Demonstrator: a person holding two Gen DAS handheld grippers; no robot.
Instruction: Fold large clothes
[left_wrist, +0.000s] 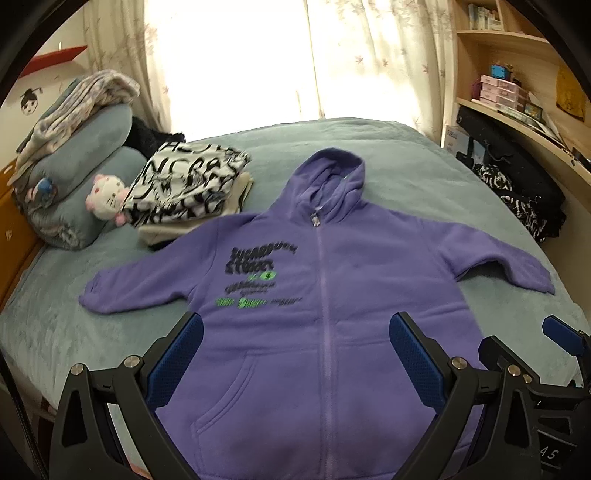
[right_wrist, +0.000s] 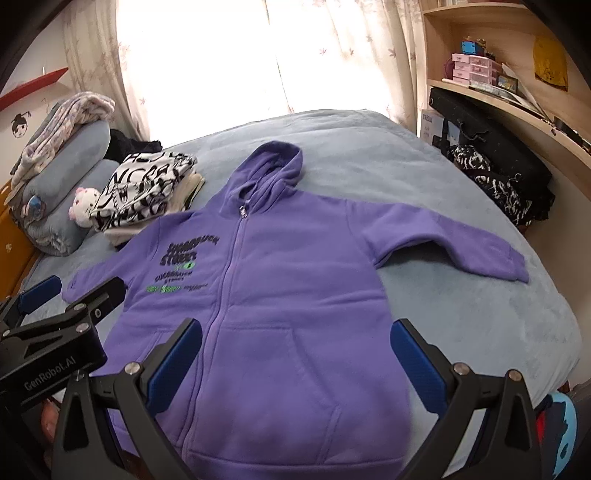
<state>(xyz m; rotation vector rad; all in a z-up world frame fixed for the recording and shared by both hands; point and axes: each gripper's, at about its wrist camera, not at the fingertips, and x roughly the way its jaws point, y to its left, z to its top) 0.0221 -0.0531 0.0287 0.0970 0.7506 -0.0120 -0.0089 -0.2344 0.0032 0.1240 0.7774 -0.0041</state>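
A purple zip-up hoodie (left_wrist: 325, 280) (right_wrist: 280, 280) lies flat and face up on the grey-blue bed (left_wrist: 424, 173) (right_wrist: 461, 295), hood toward the window, both sleeves spread outward, black and green lettering on its chest. My left gripper (left_wrist: 295, 332) hovers open above the hoodie's lower front, with nothing between its blue pads. My right gripper (right_wrist: 295, 339) also stands open, above the pocket area to the right of the zipper. Each gripper shows at the edge of the other's view: the right gripper (left_wrist: 524, 347) and the left gripper (right_wrist: 74, 295).
A stack of folded clothes with a black-and-white print (left_wrist: 188, 192) (right_wrist: 144, 192) lies left of the hoodie. Pillows, a blanket and a white plush toy (left_wrist: 107, 199) sit at the bed's left end. Dark clothes (left_wrist: 517, 199) hang by wooden shelves on the right.
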